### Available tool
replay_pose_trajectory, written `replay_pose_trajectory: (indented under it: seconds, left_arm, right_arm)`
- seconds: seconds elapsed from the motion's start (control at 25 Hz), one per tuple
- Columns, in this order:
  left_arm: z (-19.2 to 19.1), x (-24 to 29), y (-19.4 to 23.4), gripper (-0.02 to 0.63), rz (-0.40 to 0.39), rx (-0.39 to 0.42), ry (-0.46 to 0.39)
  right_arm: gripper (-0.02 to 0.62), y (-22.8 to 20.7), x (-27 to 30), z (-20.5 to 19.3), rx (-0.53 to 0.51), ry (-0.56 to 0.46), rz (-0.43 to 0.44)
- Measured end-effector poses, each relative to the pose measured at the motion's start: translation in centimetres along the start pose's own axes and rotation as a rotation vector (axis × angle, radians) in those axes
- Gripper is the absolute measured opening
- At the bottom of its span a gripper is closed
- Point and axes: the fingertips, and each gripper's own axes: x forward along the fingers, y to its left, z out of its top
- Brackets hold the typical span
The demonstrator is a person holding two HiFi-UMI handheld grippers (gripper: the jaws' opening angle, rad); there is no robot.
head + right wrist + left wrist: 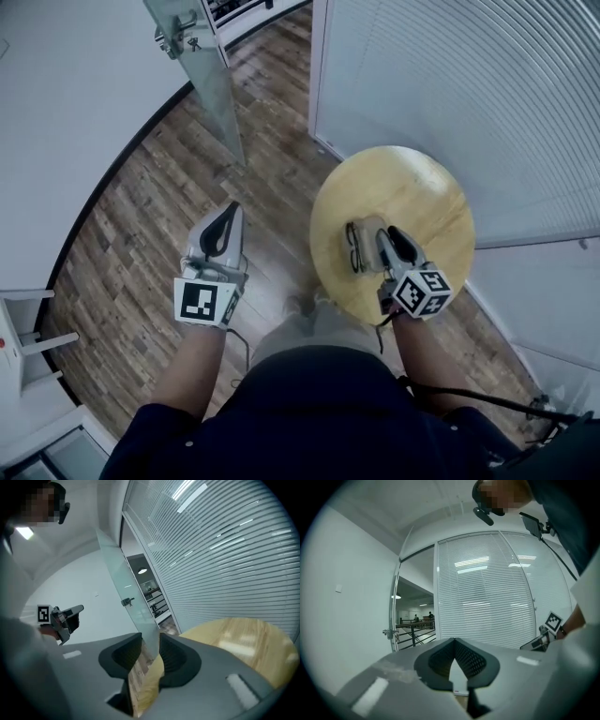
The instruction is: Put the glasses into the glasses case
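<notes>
– Wood-plank floor (141, 234) fills the frame's left; what of the left gripper (230, 217) there?
– Jaws together, empty. Centre-right, the glasses case (361, 246) lies on the round wooden table (422, 197); just right of it, the right gripper (392, 239), jaws apart, holds nothing.

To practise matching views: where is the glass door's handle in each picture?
Head view: door handle, top edge, left of centre.
Left gripper view: left side, mid-height.
Right gripper view: near the centre.
Shared landmark: slatted blinds, right of the door in all three.
</notes>
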Motion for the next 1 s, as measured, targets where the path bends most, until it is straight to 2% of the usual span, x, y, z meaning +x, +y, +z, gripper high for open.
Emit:
replay_pose_trajectory:
  seconds: [0.4,0.76,0.84,0.96,1.0]
  left_arm:
    - [2.6,-2.6,-1.8,0.003,-0.036,-0.01,-0.016]
    - [6.7,-4.7,-4.5,0.003,-0.085,0.016,-0.077]
    - [6.3,-5.2,-4.8,0.003,-0.089,0.0,-0.073]
    - [5.5,-5.6,-5.0,0.003,-0.094,0.009,-0.052]
    - [5.3,-5.7,-5.1,0.003,-0.095,0.014,-0.054]
  right_arm:
    - [0.129,3.4,-4.0,4.7,-0.058,-0.091,0.052]
    - [0.12,5.8,-7.5,10.5,-0.092,-0.224,0.086]
    - [0.102,5.8,-8.3,10.9,-0.102,-0.242,0.084]
    - [0.019,5.4,-9.0,11.3,-0.116,-0.251,0.076]
    - [0.009,5.4,-9.2,11.4,-0.126,-0.252,0.076]
